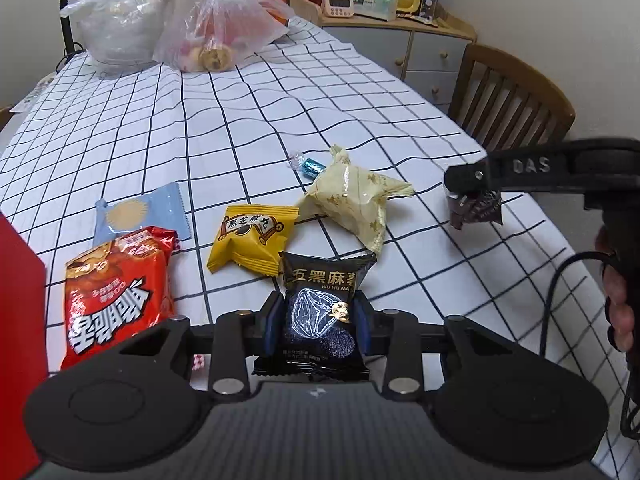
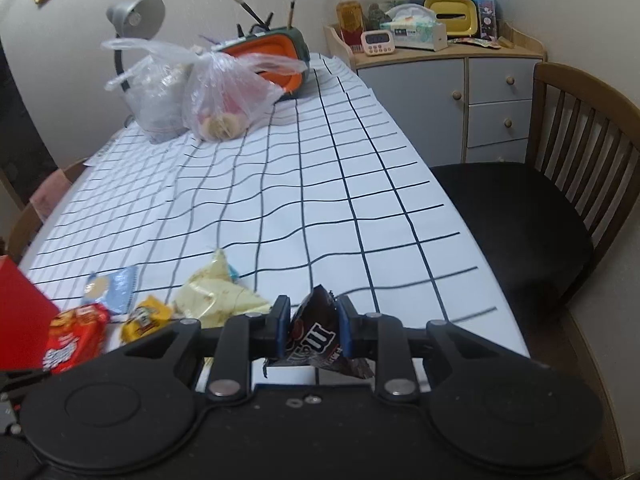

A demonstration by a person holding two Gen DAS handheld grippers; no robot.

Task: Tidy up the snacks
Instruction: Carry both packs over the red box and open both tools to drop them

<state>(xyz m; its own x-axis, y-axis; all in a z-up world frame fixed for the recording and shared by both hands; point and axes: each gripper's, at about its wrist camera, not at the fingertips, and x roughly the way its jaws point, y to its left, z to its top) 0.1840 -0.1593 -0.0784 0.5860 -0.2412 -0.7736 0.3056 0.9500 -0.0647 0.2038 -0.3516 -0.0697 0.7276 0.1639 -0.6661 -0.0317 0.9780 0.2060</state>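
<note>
Gripping a black sesame snack packet (image 1: 320, 312), the left gripper (image 1: 318, 322) has both blue pads pressed against the packet's sides, bottom centre of the left wrist view. Right gripper (image 2: 313, 330) is clamped on a dark brown M&M's bag (image 2: 316, 336), bottom centre of its own view; the same bag shows at the right edge of the left view, hanging from the fingertips above the tablecloth.

Loose snacks on the grid tablecloth (image 1: 280, 100), lower left of both frames:
- red chip bag (image 1: 116, 296), lower left, next to a red box (image 1: 18, 320) at the frame edge
- light blue packet (image 1: 140, 216) just behind the red bag
- yellow packet (image 1: 252, 244) centre, close to the black packet
- cream wrapped pastry (image 1: 352, 196) right of the yellow one
- small teal candy (image 1: 310, 166) touching the pastry's far side

Two clear plastic bags (image 1: 180, 28) sit upper left, well apart from the snacks.
</note>
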